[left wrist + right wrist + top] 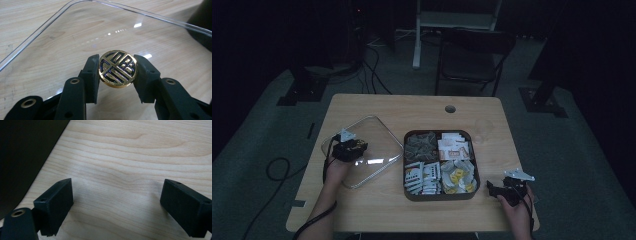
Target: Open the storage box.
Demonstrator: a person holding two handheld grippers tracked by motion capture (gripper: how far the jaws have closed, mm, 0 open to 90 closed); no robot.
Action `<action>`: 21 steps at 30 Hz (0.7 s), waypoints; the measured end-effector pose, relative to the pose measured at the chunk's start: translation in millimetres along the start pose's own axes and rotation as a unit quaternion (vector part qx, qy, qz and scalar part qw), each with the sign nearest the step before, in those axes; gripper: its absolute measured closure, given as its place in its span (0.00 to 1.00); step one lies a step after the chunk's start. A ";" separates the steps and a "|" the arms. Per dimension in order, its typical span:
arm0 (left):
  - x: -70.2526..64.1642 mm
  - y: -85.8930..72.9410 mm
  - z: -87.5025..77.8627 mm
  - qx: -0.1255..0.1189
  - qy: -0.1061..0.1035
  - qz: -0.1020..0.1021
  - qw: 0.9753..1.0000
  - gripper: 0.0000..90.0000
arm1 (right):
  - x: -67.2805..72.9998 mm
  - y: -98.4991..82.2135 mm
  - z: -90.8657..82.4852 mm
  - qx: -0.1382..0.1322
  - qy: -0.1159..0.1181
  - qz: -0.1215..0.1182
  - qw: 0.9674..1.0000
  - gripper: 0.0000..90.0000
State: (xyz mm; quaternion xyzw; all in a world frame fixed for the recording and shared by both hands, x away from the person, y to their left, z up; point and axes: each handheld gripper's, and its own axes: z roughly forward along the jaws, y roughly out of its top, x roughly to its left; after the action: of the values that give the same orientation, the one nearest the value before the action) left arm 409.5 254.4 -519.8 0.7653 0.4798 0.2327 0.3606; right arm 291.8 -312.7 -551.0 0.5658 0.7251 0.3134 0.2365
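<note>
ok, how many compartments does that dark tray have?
4. Back left holds dark packets, back right white-and-orange ones, front left white sachets, front right white-and-yellow ones. The tray sits mid-table beside the clear lid. None looks hidden.

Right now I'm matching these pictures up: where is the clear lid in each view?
High view: the clear lid lies left of the tray, under the left claw.
Left gripper view: it spans the picture behind the gold knob.
Right gripper view: not in it.
Shared landmark: the wooden table.
</note>
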 end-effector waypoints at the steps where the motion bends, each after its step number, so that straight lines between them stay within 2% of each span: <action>1: 0.7 0.8 1.4 0.002 -0.001 -0.003 1.000 0.66 | 0.0 0.0 0.0 0.000 0.000 0.000 1.000 0.12; 17: 7.3 -0.9 20.5 0.014 0.013 -0.005 1.000 0.66 | 0.0 0.0 0.0 0.000 0.000 0.000 1.000 0.12; 21: 10.5 -1.3 22.5 0.012 0.008 -0.006 1.000 0.66 | 0.0 0.0 0.0 0.000 0.000 0.000 1.000 0.12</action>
State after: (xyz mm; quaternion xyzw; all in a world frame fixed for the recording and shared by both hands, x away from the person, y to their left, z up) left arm 429.1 256.9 -534.8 0.7644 0.4904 0.2310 0.3490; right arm 291.8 -312.7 -551.0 0.5655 0.7253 0.3133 0.2366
